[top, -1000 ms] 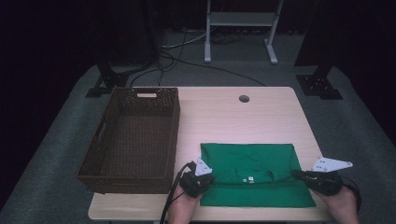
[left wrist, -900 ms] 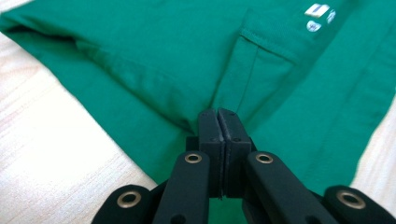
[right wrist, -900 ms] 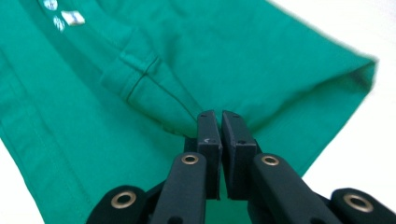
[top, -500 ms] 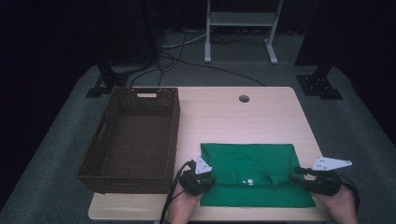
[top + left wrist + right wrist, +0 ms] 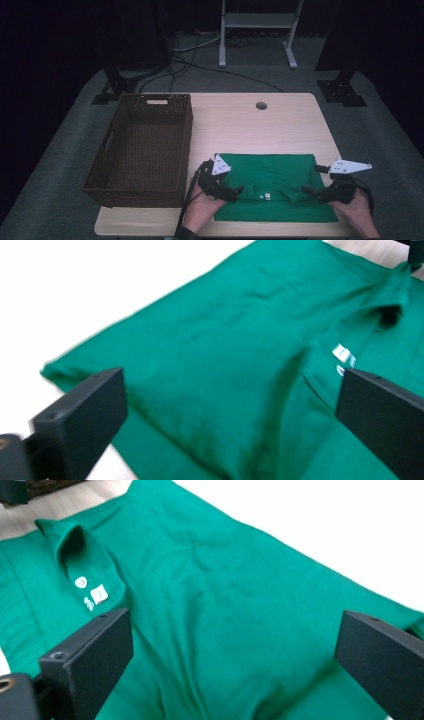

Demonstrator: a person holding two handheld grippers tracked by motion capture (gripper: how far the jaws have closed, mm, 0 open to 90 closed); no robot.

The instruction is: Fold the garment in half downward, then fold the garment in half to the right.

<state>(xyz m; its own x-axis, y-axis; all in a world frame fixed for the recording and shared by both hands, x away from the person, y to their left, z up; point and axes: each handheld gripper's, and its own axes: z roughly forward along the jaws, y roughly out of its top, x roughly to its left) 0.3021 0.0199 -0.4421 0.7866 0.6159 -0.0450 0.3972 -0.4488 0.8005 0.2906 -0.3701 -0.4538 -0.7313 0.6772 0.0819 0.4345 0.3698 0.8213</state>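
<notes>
Folding step on a green shirt [image 5: 272,172], which is lying flat on the near part of the desk [image 5: 260,125], just right of the wicker basket [image 5: 142,145]. The shirt is sitting already folded into a rectangle, with the collar and its white label [image 5: 98,594] showing near the front fold. Judging by the layout, one fold looks finished and the person is letting go of the cloth; next move probably calls for regrabbing the edges for another fold, or picking the bundle up and carrying it to the basket, which is sitting empty.

Left gripper [image 5: 227,189] is hovering at the shirt's near-left edge; its jaws have just been opening and are standing wide apart, with cloth lying under and between them but not pinched, as the left gripper view is showing. Right gripper [image 5: 315,191] is sitting at the near-right edge, its jaws also just opened and spread wide, holding nothing; fabric is lying below them in the right gripper view. Whether either jaw tip is brushing the fabric is hard to tell. Both hands are coming in from the desk's front edge.
</notes>
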